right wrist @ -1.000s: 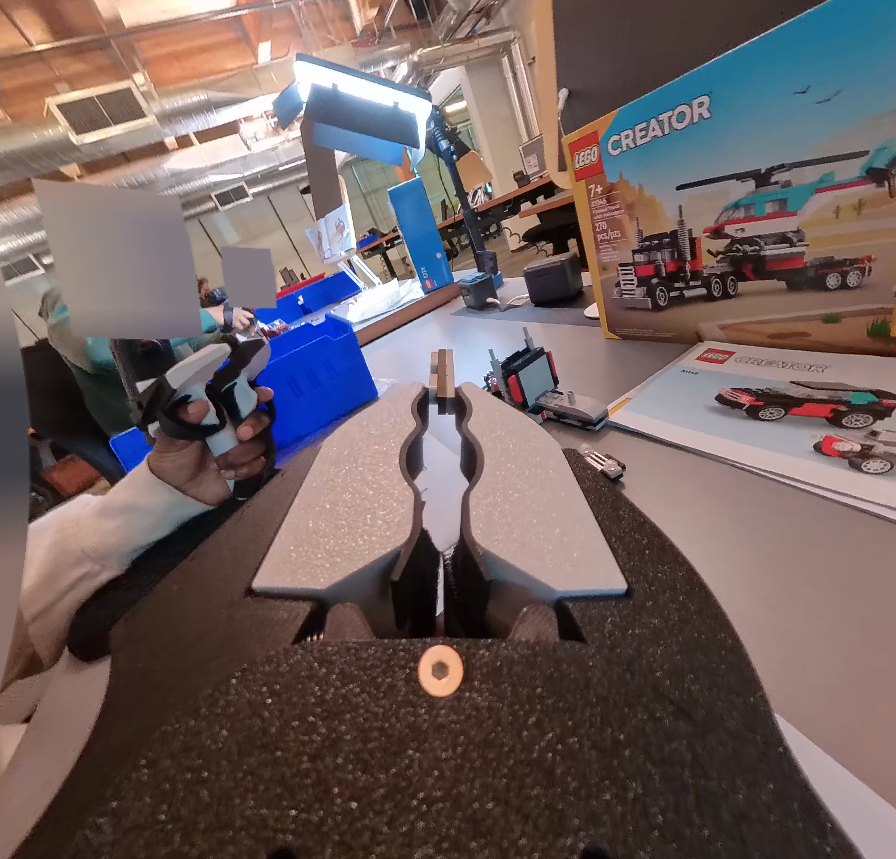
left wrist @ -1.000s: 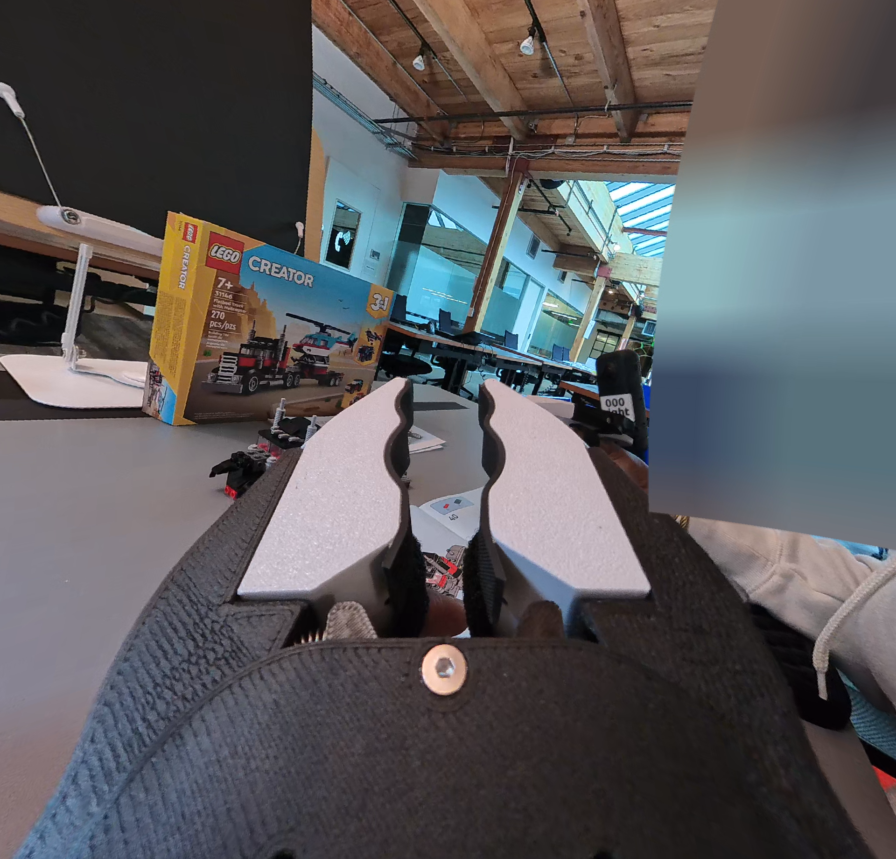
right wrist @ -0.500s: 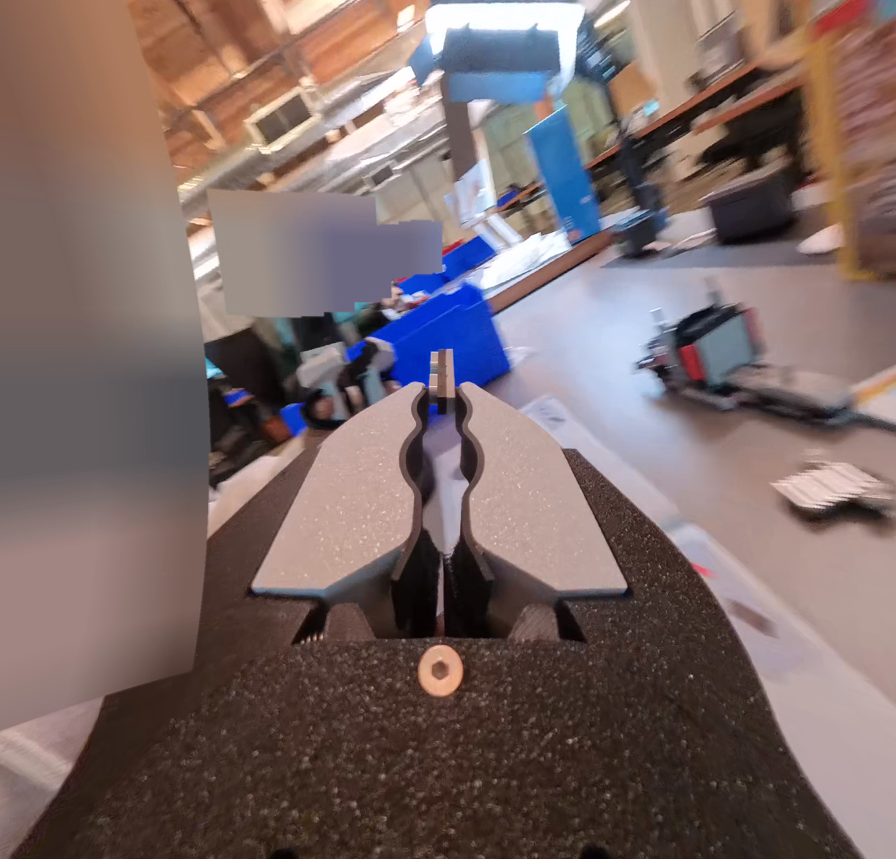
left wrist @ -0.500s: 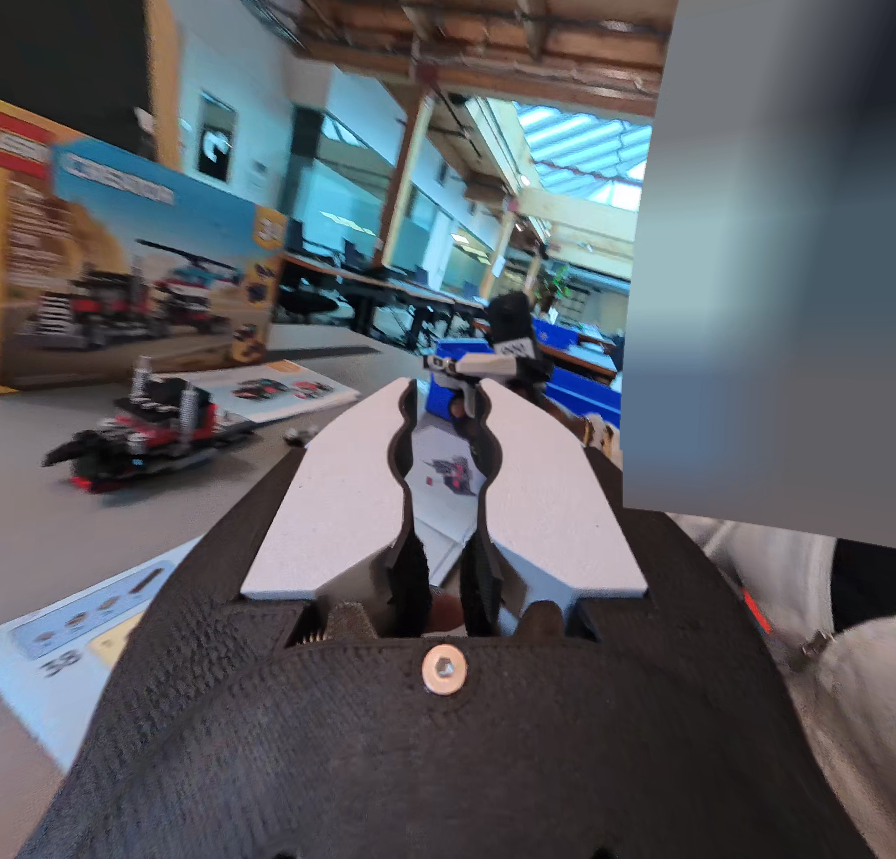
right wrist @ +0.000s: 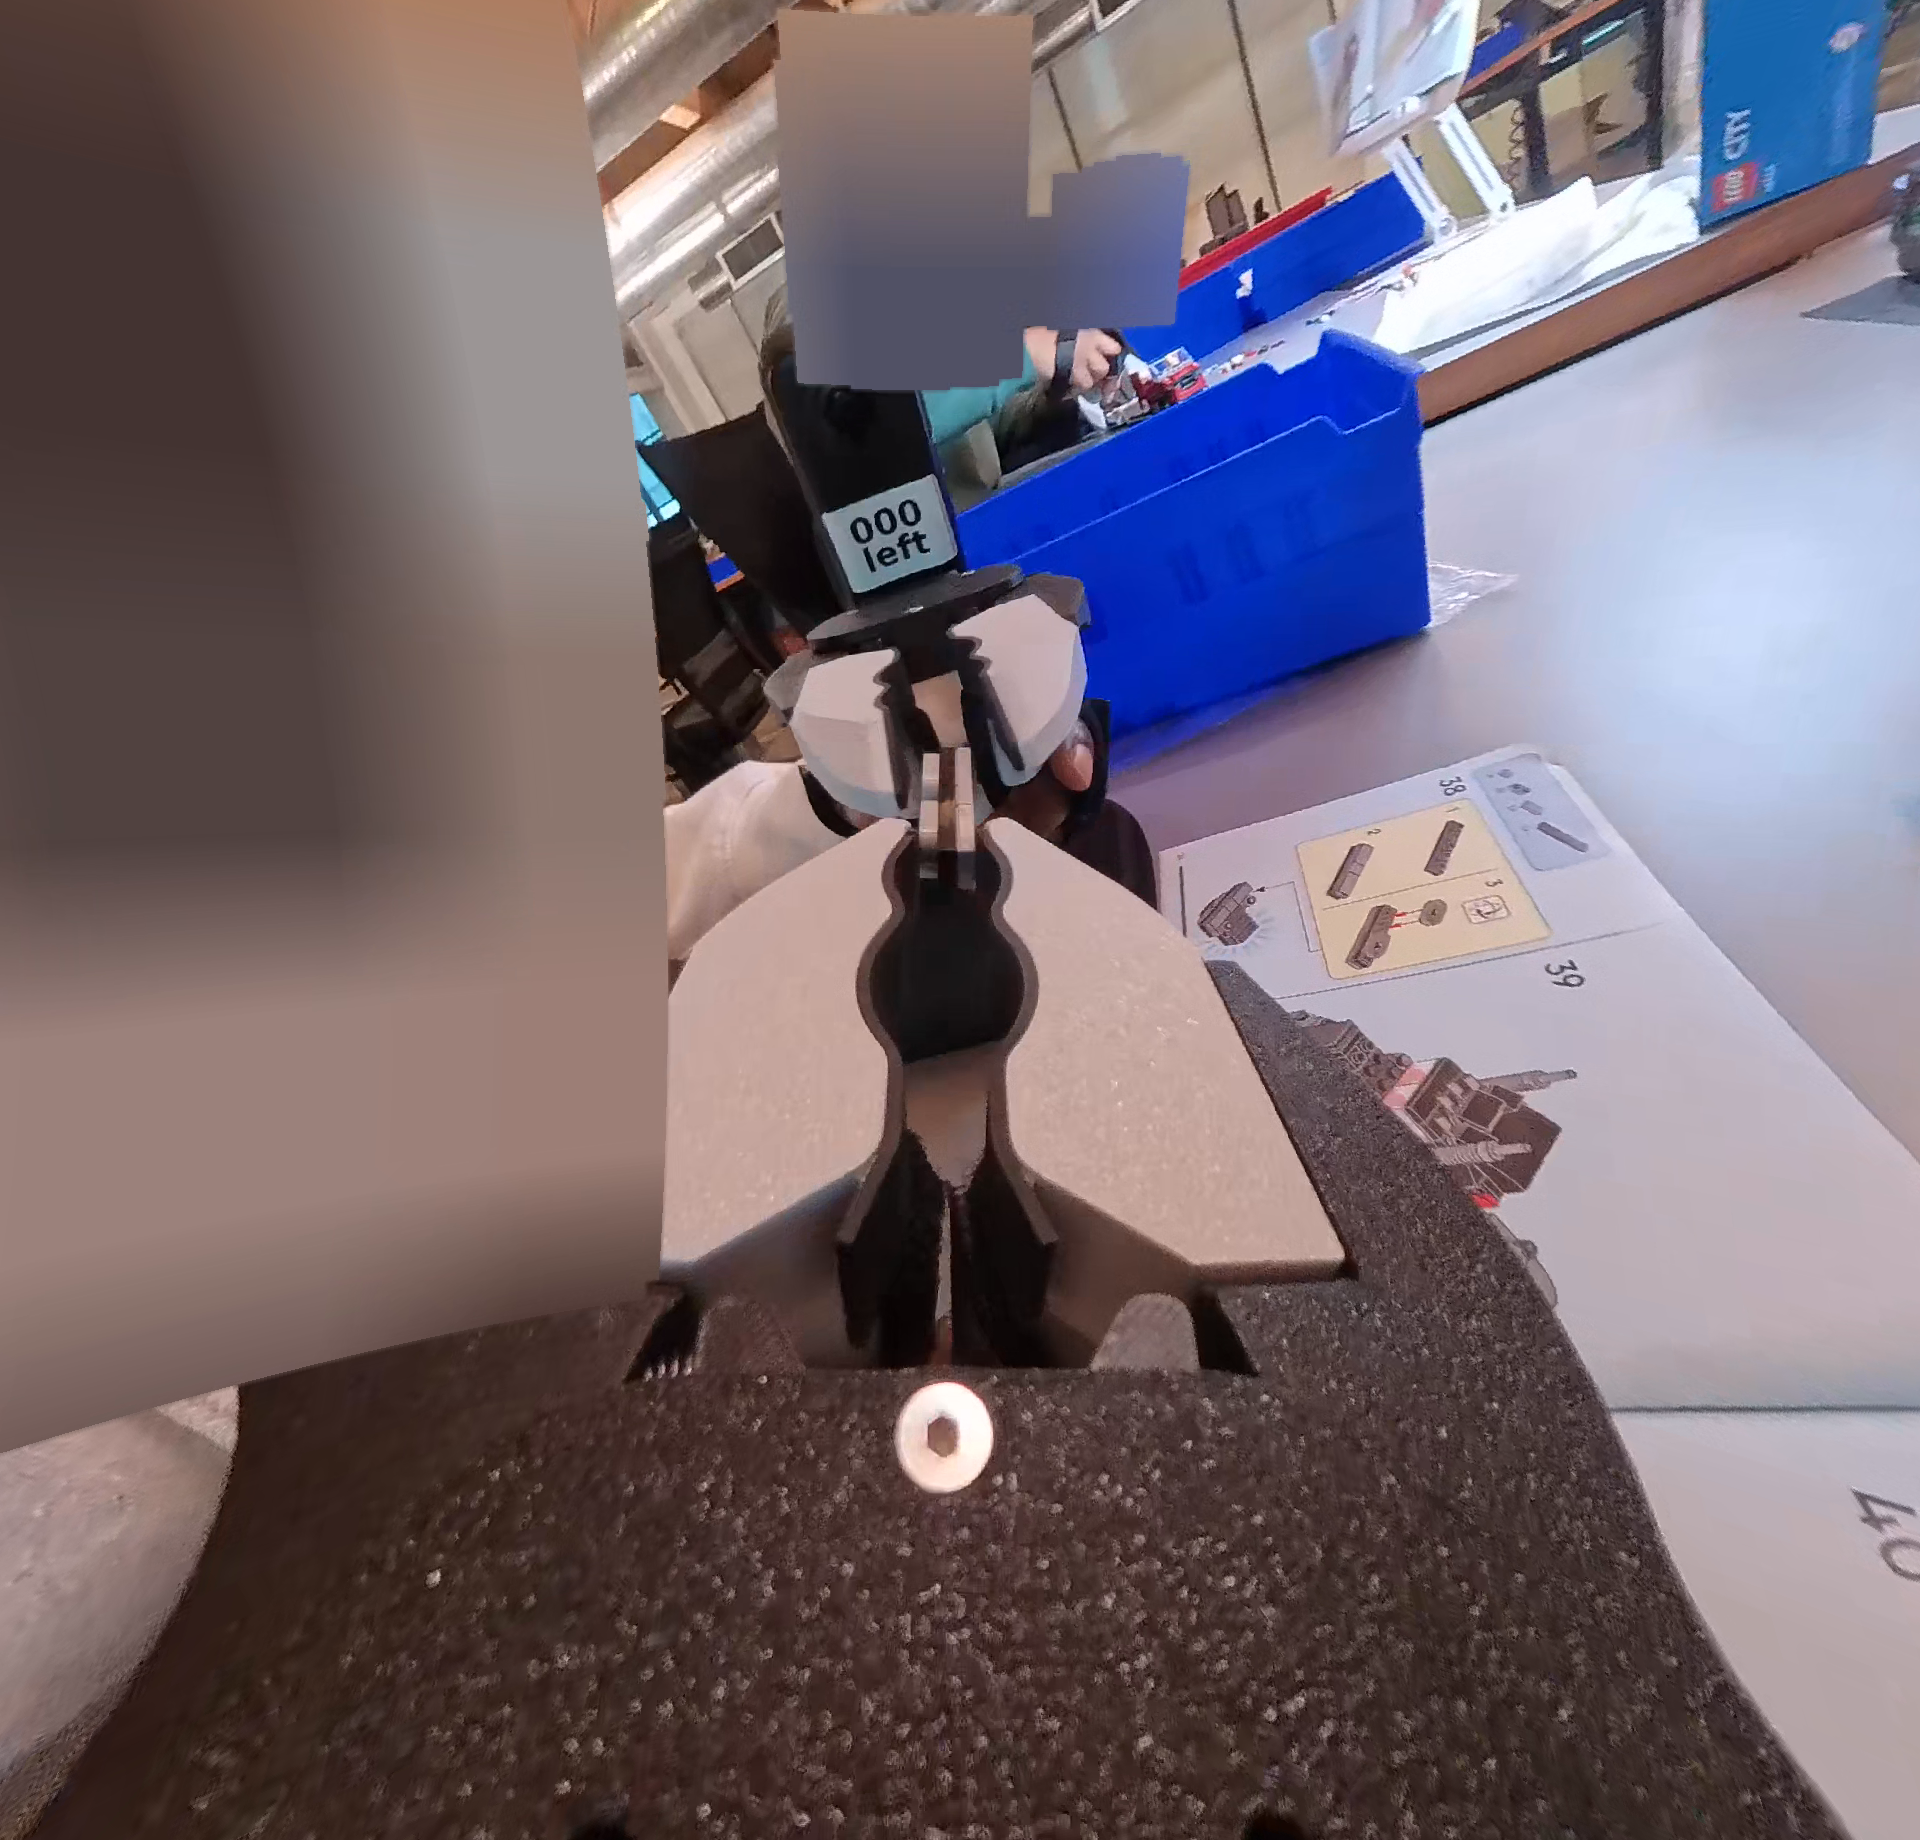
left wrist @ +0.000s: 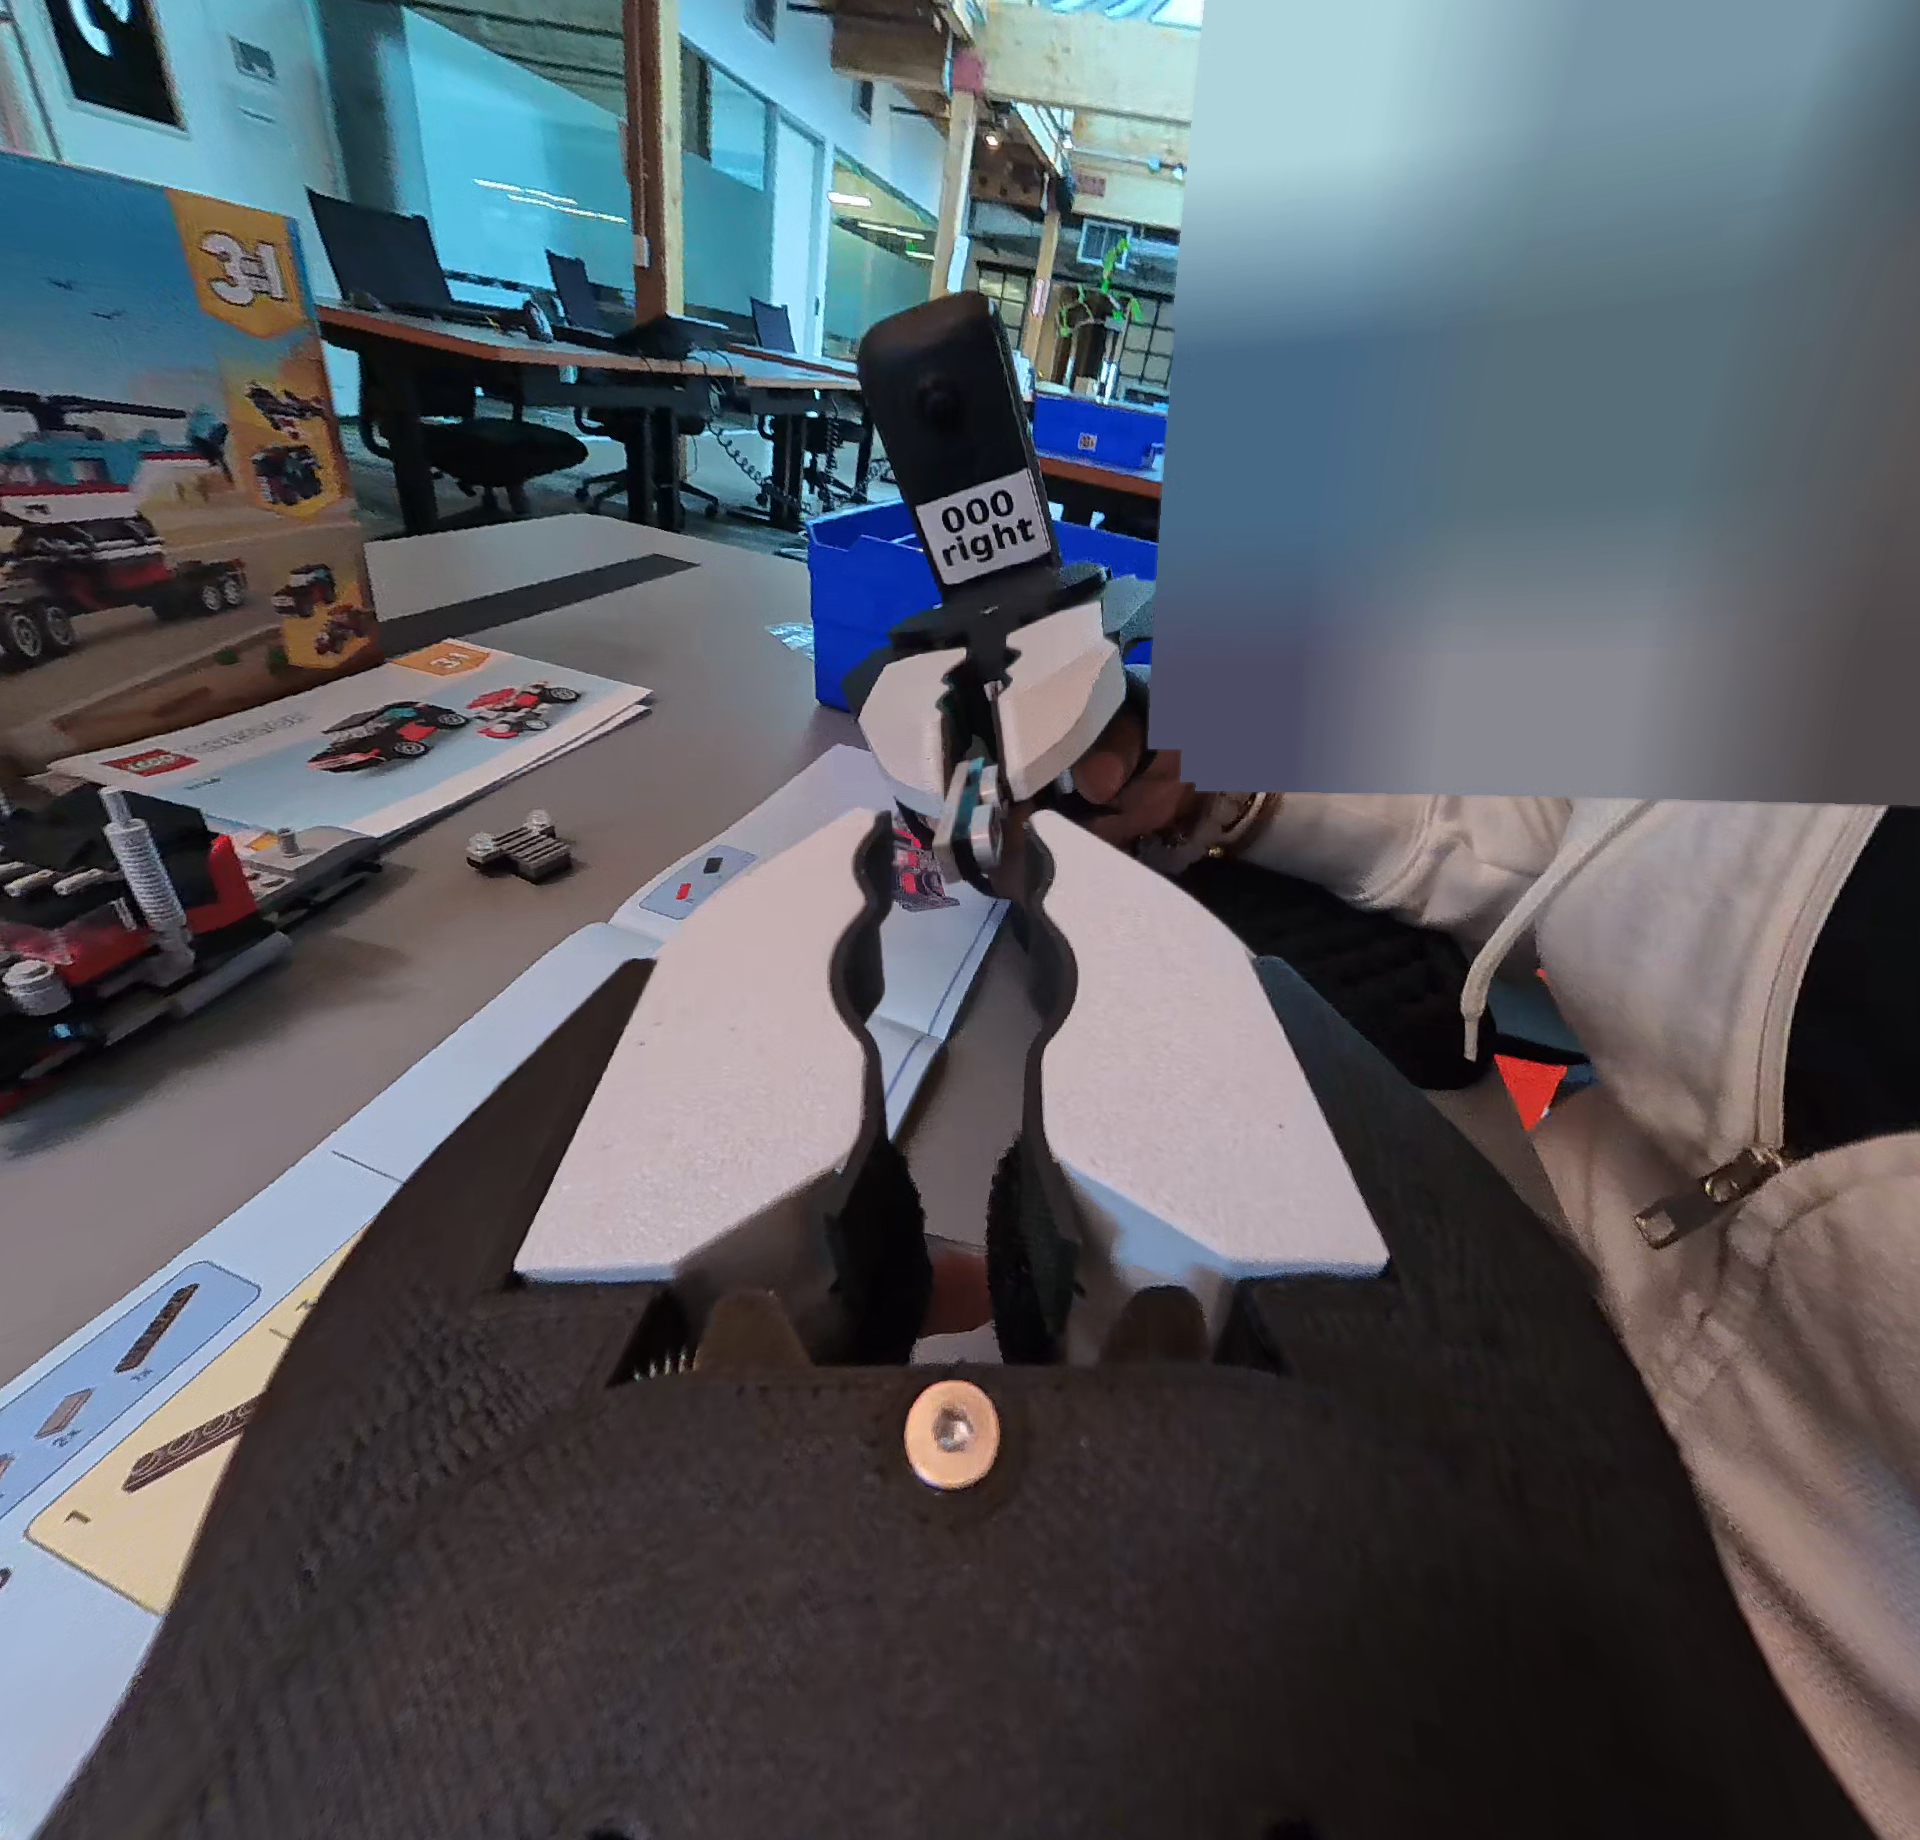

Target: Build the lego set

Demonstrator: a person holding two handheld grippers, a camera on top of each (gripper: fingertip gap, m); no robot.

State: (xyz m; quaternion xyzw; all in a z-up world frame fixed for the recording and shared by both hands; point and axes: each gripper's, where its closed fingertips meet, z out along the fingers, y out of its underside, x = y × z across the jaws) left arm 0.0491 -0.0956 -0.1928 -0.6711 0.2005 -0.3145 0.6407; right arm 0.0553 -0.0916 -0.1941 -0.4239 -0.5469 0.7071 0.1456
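- A small grey brick (right wrist: 948,803) is pinched at the tips of the right gripper (right wrist: 948,860), held up above the open booklet (right wrist: 1683,1115).
- The left gripper (left wrist: 951,845) faces it tip to tip, jaws a little apart, empty.
- A half-built truck (left wrist: 114,917) stands on the table (left wrist: 312,1011) far left, near a loose grille piece (left wrist: 520,848).
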